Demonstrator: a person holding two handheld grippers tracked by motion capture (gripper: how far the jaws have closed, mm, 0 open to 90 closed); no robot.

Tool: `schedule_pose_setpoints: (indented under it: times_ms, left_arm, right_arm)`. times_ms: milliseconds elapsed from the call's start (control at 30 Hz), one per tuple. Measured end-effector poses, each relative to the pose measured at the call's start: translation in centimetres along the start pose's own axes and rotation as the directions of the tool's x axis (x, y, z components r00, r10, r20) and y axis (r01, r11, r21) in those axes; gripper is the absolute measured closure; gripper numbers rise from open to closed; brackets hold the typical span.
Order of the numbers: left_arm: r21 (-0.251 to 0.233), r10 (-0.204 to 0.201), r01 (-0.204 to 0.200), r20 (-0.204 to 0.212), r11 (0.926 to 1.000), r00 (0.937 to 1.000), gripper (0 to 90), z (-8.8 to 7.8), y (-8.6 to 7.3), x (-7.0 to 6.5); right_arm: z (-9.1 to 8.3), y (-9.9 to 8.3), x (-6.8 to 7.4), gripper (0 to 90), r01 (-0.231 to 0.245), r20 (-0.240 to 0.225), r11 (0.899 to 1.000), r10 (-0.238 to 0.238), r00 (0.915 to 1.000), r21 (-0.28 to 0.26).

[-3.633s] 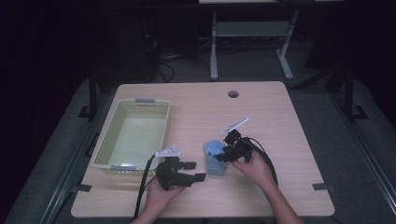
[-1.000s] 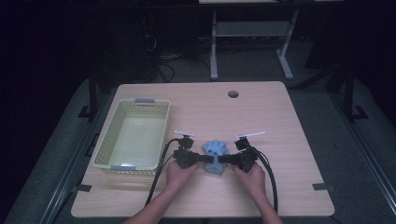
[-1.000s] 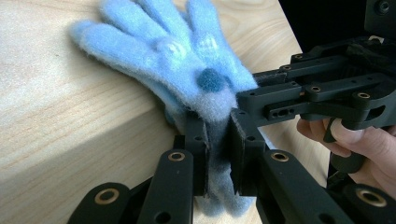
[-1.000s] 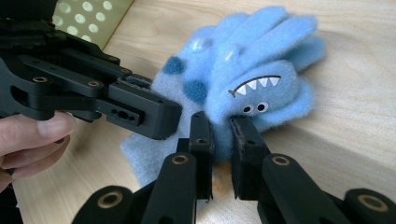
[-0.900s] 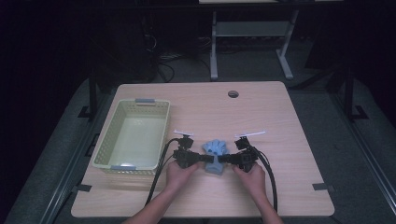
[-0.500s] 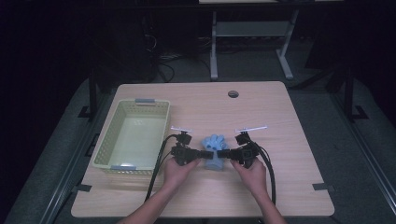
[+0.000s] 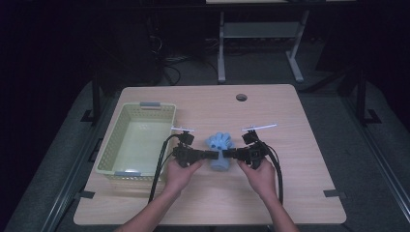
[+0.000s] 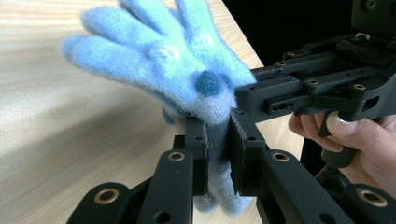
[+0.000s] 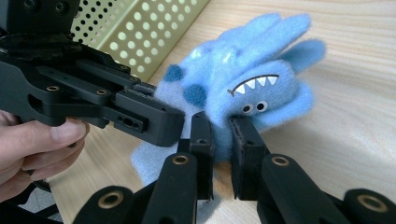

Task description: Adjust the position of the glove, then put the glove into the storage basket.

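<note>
On the wooden table [image 7: 300, 193]: 1 blue plush toy [image 7: 220, 151], 1 pale green basket [image 7: 107, 153], 2 grippers. Left gripper [image 8: 217, 150] pinched onto the toy's fuzzy fabric, jaws nearly closed with cloth between them. Right gripper [image 9: 220, 140] likewise clamped on the toy from the opposite side, below its toothed face. Toy just right of the basket, held between both grippers. Nothing visible inside the basket.

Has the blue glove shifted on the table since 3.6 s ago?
Yes. The blue glove has moved left, nearer the basket, now clamped between the left tool and right tool.
</note>
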State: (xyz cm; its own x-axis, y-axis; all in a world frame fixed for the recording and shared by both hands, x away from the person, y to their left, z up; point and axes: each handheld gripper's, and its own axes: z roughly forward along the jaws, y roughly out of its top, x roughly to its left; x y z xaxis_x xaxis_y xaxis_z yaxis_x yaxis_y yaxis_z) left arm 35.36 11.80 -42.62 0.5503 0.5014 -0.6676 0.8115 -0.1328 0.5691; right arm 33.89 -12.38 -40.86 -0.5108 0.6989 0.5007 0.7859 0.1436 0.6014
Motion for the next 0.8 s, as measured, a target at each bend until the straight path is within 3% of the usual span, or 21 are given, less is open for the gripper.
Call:
schedule_pose_setpoints:
  times_ms: [500,800]
  left_arm:
    - [-0.022,0.018,-0.018,-0.005,0.9996,0.9998,78.7,-2.3,0.8,-0.3]
    - [-0.045,0.029,-0.03,-0.017,0.9985,0.9994,78.7,-4.6,1.7,-0.1]
  right_arm:
    - [0.1,1.7,1.7,81.1,0.032,-0.024,0.999,-0.032,0.9992,-0.005]
    - [0.7,3.5,2.9,81.1,0.045,-0.052,0.999,-0.045,0.9976,-0.007]
